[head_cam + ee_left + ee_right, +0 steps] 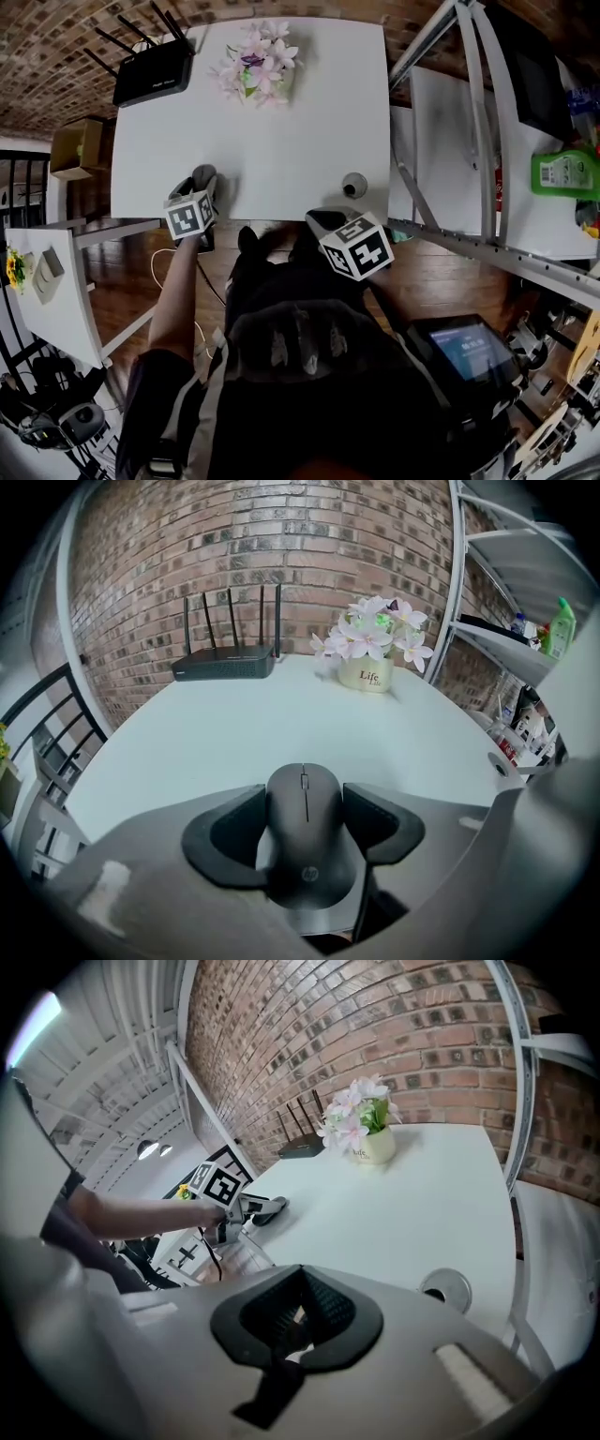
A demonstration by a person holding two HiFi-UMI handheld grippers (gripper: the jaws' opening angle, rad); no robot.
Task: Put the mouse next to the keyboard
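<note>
Mouse (305, 855), matte black and smoothly domed, with a thin scroll wheel in a slot along its front and a small round logo near its rear, sits lengthwise between the dark pads of the left hand-held gripper (304, 810), both jaws pressed to its flanks. It is at the near edge of the white tabletop (234, 733); whether it touches the surface cannot be told. Far ahead and to the left of this hand-held gripper lies a black router (225, 663) with four upright antennas. Ahead and to the right stands a cream pot of pink flowers (367, 672). The right hand-held gripper (298, 1321) has its jaws together on nothing, with a round grommet (446, 1290) in the tabletop just ahead of it.
</note>
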